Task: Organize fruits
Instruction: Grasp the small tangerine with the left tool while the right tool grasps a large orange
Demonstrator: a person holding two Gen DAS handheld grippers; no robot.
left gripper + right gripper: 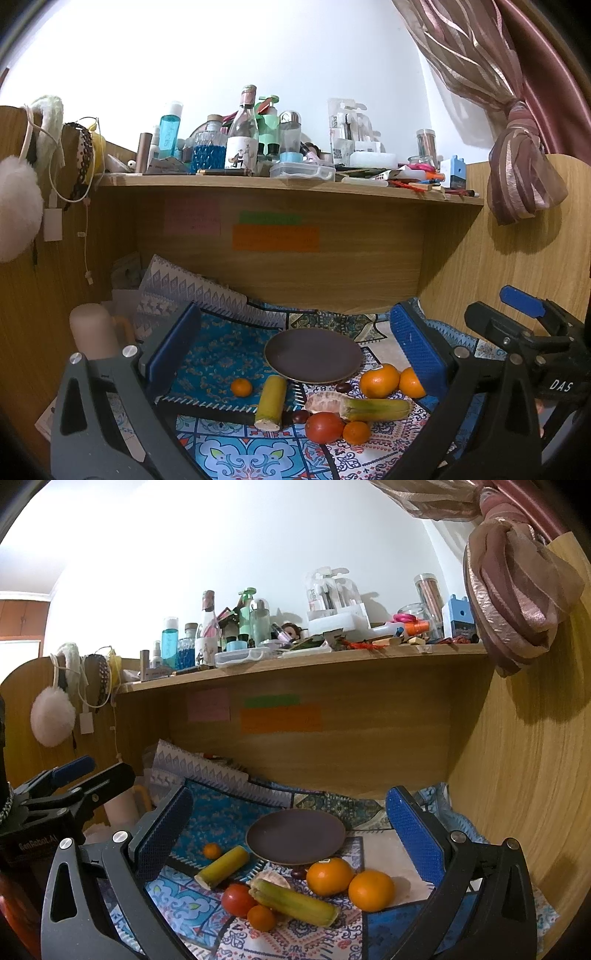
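Note:
A dark brown plate (313, 356) (295, 836) lies bare on the patterned mat. In front of it sit two big oranges (379, 380) (329, 877), a red tomato (324, 427) (238, 900), two yellow-green cane pieces (272, 402) (295, 902), a peeled tangerine (325, 402) and two small oranges (241, 387) (261, 917). My left gripper (295, 314) hovers open above the fruit, holding nothing. My right gripper (291, 794) is open too, also above the pile, and its fingers hold nothing.
A wooden shelf (288, 184) crowded with bottles and boxes overhangs the back panel. A pale cup (94, 332) stands at the left by folded mats. Wooden side walls close in left and right. A tied curtain (524, 170) hangs at the right.

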